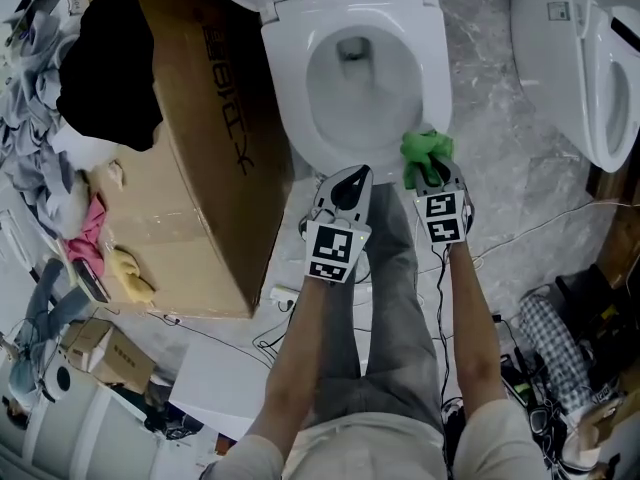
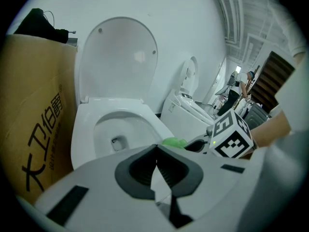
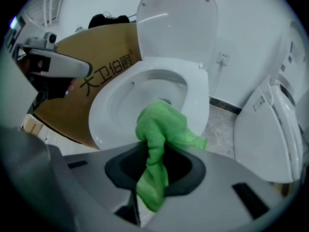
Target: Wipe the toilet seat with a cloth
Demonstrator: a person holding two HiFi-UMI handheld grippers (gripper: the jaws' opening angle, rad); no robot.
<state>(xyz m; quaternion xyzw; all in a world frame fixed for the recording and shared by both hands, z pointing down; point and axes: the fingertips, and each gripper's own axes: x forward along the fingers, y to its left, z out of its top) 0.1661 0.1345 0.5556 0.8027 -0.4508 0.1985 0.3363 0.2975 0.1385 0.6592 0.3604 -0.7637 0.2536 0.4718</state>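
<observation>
A white toilet with its seat down and lid raised fills the upper middle of the head view. My right gripper is shut on a green cloth, which hangs at the seat's near right rim. Just left of it, my left gripper hovers at the seat's front edge, shut, with nothing between its jaws.
A large brown cardboard box stands tight against the toilet's left side, with a black cloth on top. A second white toilet stands to the right. Cables trail across the marble floor.
</observation>
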